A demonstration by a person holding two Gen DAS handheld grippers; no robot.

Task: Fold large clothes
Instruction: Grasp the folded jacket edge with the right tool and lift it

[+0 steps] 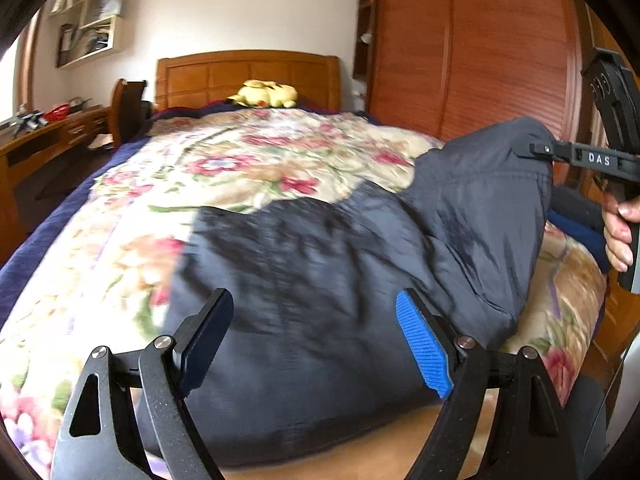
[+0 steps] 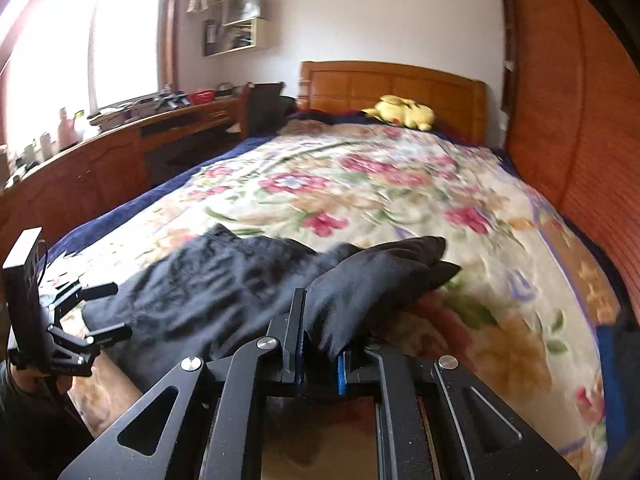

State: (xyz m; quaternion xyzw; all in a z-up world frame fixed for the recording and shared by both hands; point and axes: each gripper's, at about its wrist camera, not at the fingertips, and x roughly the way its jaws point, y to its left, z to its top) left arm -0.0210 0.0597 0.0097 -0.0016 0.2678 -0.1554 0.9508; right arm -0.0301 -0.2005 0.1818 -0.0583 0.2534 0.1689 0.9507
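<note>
A large dark navy garment lies on the floral bedspread near the bed's foot. My left gripper is open just above the garment's near edge, jaws wide apart, holding nothing. My right gripper is shut on a bunched edge of the garment and lifts it off the bed. In the left wrist view the right gripper shows at the right, holding the raised fold. In the right wrist view the left gripper shows at the left, open beside the garment.
A yellow plush toy lies by the wooden headboard. A wooden wardrobe runs along the bed's right side. A desk with clutter and a chair stand to the left under a window.
</note>
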